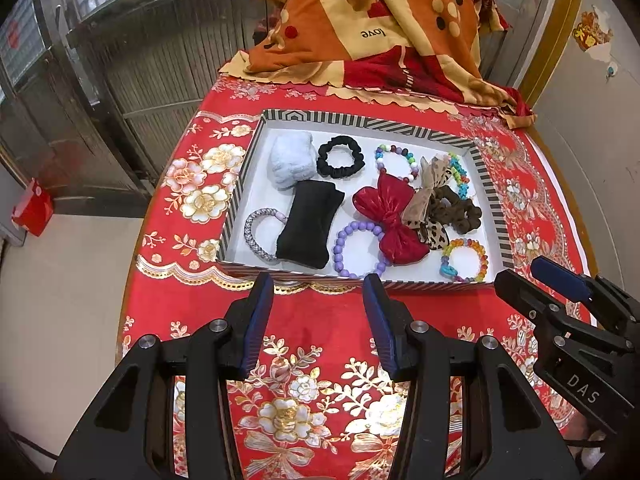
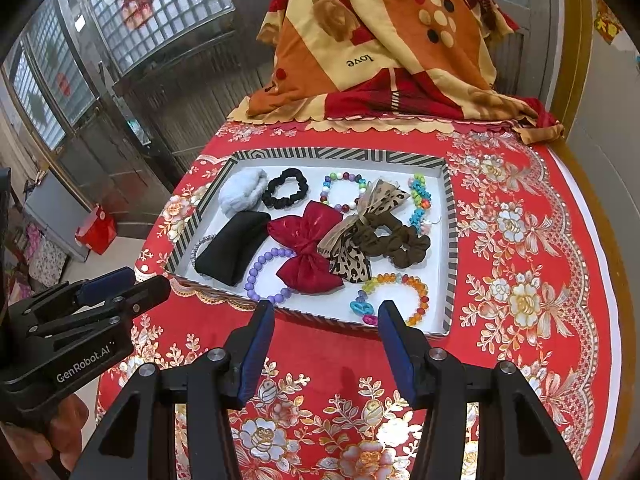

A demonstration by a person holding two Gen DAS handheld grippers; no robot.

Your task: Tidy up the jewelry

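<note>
- Left gripper (image 1: 318,282): jaws spread wide, nothing between them, hovering over the tablecloth (image 1: 328,320) just short of the tray's near wall.
- Right gripper (image 2: 326,308): same, jaws apart and empty, tips at the near wall of the tray; in the left view it sits at the right edge with one blue pad showing.
- One tray (image 1: 362,120), striped rim, white floor, mid-table. All the jewelry and hair pieces lie inside it.
- Bead bracelets, 4: purple bracelet (image 1: 358,248) near centre; amber bracelet (image 1: 466,260) near right corner; multicolour bracelet (image 1: 396,162) far centre; green-and-turquoise strand (image 1: 460,176) along the right wall.
- Braided silver band (image 1: 258,236), 1, near left.
- Scrunchies, 2: black scrunchie (image 1: 340,156) far centre-left, brown scrunchie (image 1: 456,210) right.
- Bows, 2: red bow (image 1: 390,220) in the middle, leopard bow (image 1: 430,200) touching its right side.
- Soft pieces, 2: white fluffy piece (image 1: 290,160) far left, black fabric piece (image 1: 308,222) just nearer.
- Overlaps: red bow covers part of the purple bracelet and the near edge of the multicolour one. Leopard bow lies over the brown scrunchie and hides part of the green-and-turquoise strand. Black fabric piece hides the silver band's right side.
- Right gripper's right finger cuts off the near edge of the amber bracelet in its own view.
- Cannot tell whether the white and black soft pieces are scrunchies, bands or pouches.
- One patterned quilt (image 1: 380,28) heaped at the table's far end, cut off at the top.
- One red bag (image 2: 96,230) on the floor, left.
</note>
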